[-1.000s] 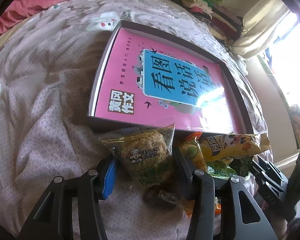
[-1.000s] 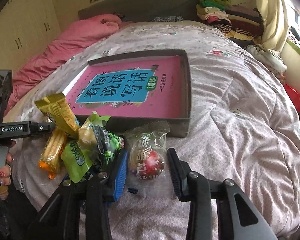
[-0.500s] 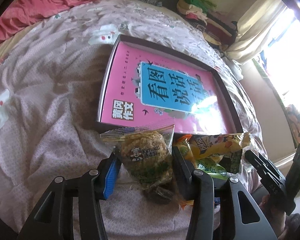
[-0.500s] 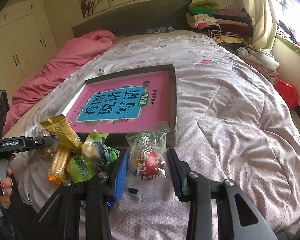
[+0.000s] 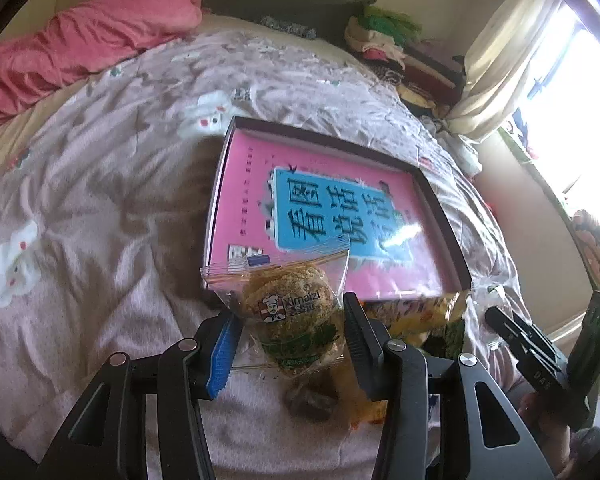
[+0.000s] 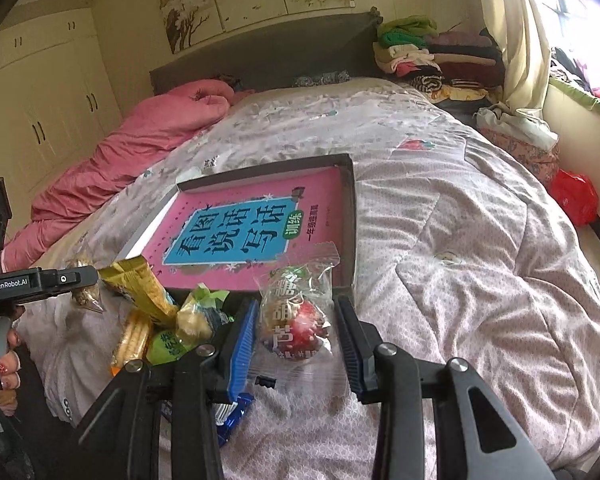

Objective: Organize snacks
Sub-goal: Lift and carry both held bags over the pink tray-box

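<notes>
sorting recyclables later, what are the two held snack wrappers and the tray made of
Left gripper's cake wrapper: clear glossy plastic film, contents visible. Right gripper's candy wrapper: likewise, crinkled, printed. Tray: thin, matte dark walls, probably cardboard.

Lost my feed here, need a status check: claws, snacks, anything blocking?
Left claw shut on Ximaizi cake packet. Right claw shut on red-ball snack packet. Both lifted short of the box. Path unobstructed.

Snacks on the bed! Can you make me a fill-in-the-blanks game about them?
1. The left gripper holds a clear packet with a ____ cake.
2. The right gripper holds a packet with a ____ ball.
3. The box holds a ____ book.
4. The box lies on the ____.

Missing words: brown; red; pink; bed
</notes>
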Motion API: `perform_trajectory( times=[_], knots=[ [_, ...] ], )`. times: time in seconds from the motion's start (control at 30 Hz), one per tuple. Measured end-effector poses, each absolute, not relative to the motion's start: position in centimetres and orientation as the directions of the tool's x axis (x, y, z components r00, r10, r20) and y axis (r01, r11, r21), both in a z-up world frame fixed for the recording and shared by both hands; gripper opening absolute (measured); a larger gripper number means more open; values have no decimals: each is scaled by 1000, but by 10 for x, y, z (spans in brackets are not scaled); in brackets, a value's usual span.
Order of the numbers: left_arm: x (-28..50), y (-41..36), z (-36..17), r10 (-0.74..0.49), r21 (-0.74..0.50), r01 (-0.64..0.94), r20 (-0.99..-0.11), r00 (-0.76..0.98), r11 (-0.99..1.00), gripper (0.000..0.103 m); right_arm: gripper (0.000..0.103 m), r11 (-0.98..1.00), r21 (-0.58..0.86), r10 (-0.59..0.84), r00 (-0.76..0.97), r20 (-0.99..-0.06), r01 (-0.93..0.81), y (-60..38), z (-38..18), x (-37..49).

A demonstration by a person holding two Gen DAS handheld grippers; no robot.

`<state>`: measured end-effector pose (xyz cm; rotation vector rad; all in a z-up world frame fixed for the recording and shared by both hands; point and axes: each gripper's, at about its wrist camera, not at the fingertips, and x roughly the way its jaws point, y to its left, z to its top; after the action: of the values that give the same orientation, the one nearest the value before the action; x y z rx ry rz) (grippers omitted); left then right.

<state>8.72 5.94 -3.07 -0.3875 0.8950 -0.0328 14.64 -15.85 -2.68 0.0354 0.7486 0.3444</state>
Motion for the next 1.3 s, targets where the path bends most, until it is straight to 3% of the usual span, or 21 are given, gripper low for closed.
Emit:
perform_trajectory(
  times=[1.3],
  knots=[
    [150, 53, -40, -128, -271, -133, -762, 635, 953, 51, 40, 938, 179, 342, 713, -612, -297, -146, -21, 197]
  ],
)
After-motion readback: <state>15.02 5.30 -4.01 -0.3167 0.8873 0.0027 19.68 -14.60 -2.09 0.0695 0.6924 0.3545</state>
